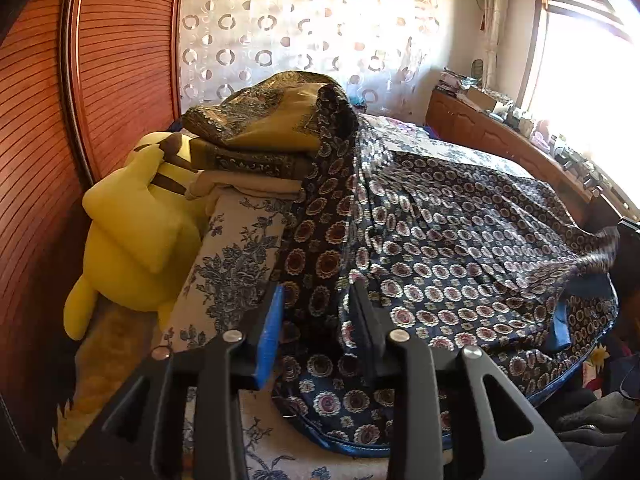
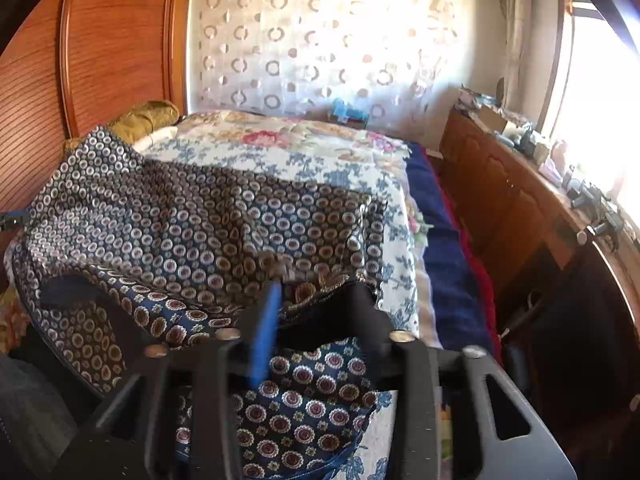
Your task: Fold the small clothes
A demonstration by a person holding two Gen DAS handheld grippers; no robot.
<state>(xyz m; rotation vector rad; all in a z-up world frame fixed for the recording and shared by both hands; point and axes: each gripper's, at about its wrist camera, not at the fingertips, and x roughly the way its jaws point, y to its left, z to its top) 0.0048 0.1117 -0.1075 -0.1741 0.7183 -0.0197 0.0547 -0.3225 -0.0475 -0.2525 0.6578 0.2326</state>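
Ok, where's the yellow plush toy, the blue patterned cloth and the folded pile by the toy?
yellow plush toy [image 1: 132,232]: left wrist view, on its back.
blue patterned cloth [image 2: 192,232]: right wrist view, on its spread-out middle.
folded pile [image 1: 260,128]: left wrist view, on the olive top layer.

Left gripper fingers pinch a raised fold of the patterned garment over the floral bedspread
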